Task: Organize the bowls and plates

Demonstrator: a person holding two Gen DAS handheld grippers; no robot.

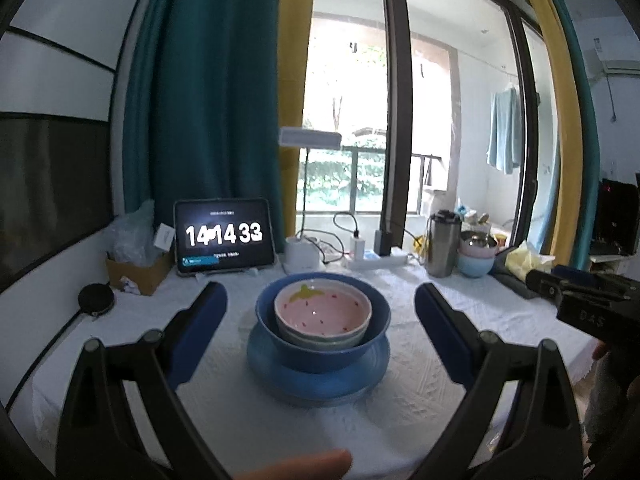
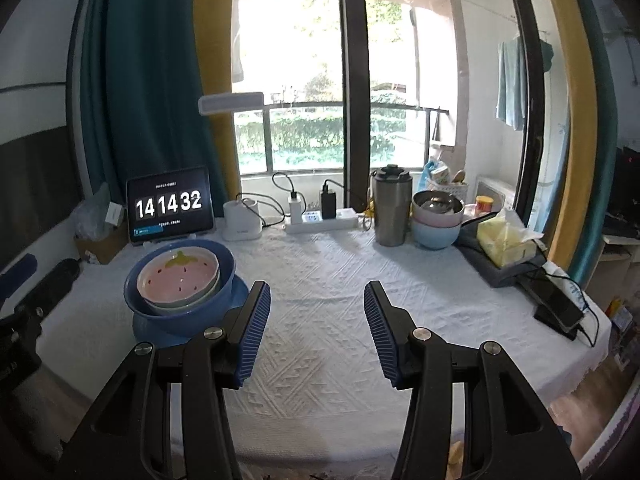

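- The worktop point(image 2: 320, 320) wears a white textured cloth.
- A blue plate point(image 1: 318, 376) carries stacked bowls.
- Along the back: tablet point(image 2: 170, 206), power strip point(image 2: 322, 220), steel tumbler point(image 2: 392, 210), tissue pack point(image 2: 506, 244).

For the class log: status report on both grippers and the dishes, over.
Left gripper open, empty. Right gripper open, empty. Pink bowl nested in blue bowl on blue plate. Nothing in the way.

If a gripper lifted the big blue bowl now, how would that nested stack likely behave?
The blue bowl looks like glazed ceramic, so probably heavy and slick against the pads. The strawberry bowl sits tilted inside it on another bowl, so it may shift or rattle. The blue plate underneath would likely stay behind.
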